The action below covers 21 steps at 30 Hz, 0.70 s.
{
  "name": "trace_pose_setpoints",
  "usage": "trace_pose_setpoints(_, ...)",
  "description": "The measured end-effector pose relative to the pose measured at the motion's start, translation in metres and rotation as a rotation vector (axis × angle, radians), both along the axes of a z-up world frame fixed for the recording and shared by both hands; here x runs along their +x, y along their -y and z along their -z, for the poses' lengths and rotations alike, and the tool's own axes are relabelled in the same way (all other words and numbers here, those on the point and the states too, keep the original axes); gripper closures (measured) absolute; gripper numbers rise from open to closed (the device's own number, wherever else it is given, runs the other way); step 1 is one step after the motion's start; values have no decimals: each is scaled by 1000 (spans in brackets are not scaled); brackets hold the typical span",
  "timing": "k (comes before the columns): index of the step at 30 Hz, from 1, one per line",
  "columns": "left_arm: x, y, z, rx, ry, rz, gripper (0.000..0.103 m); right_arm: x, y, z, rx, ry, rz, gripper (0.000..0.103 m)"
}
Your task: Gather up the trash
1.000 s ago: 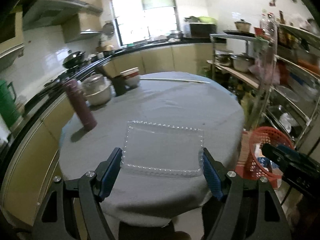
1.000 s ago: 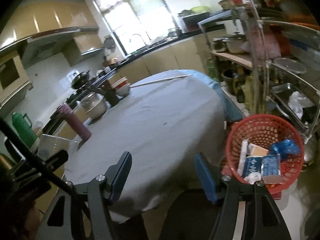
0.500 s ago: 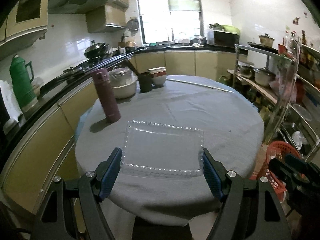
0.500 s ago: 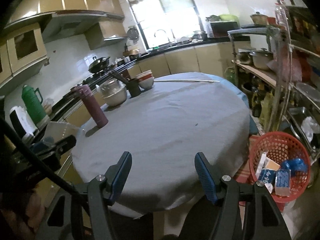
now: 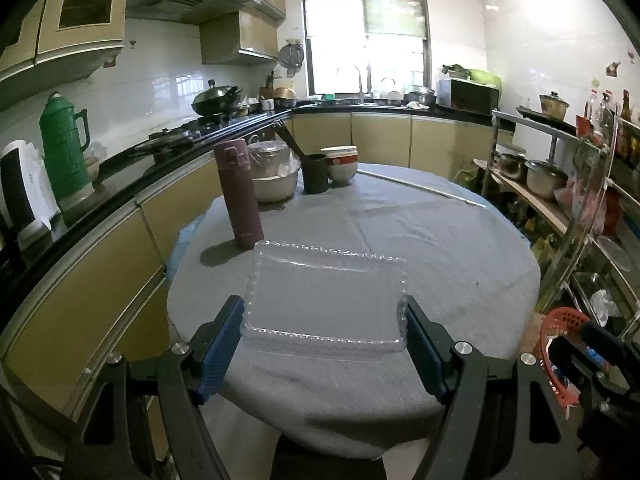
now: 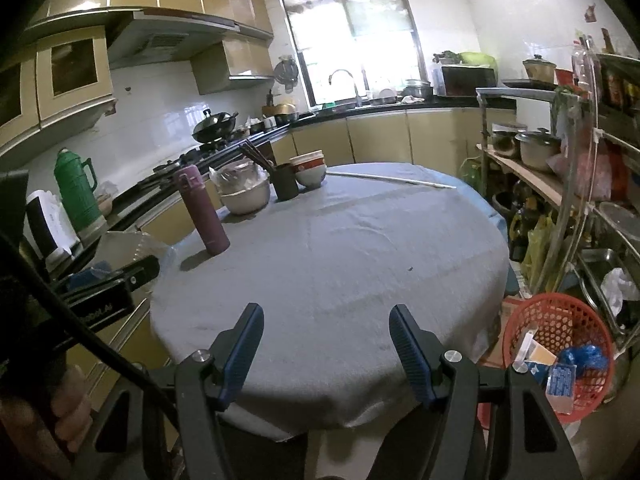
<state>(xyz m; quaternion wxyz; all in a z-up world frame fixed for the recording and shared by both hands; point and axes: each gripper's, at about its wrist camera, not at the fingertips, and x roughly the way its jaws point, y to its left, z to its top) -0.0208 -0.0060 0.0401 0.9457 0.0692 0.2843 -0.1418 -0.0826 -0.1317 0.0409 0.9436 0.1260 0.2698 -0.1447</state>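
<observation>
We have the left gripper (image 5: 323,340) clamped across a clear plastic clamshell tray (image 5: 326,296): light, flimsy, slippery, so grip its edges gently. The right gripper (image 6: 326,350) is apart, holding nothing.

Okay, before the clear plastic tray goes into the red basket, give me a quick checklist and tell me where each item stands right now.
1. Clear plastic tray gripped in the left tongs: ok, both blue pads press on its short ends.
2. Right tongs free: ok, open with nothing between them.
3. Red basket in view: ok, on the floor to the right of the table.
4. Room in the basket: ok, trash covers only its bottom.
5. Purple bottle clear of the tray: ok, upright, standing beyond it.
6. Tray empty: cannot tell for certain; nothing shows through it.
</observation>
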Motion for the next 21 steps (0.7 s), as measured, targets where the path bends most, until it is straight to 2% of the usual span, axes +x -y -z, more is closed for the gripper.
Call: trace_pose_setpoints(21, -2, -4, -1, 1, 15, -38, 25, 0, -7, -1, -14, 1, -4, 34)
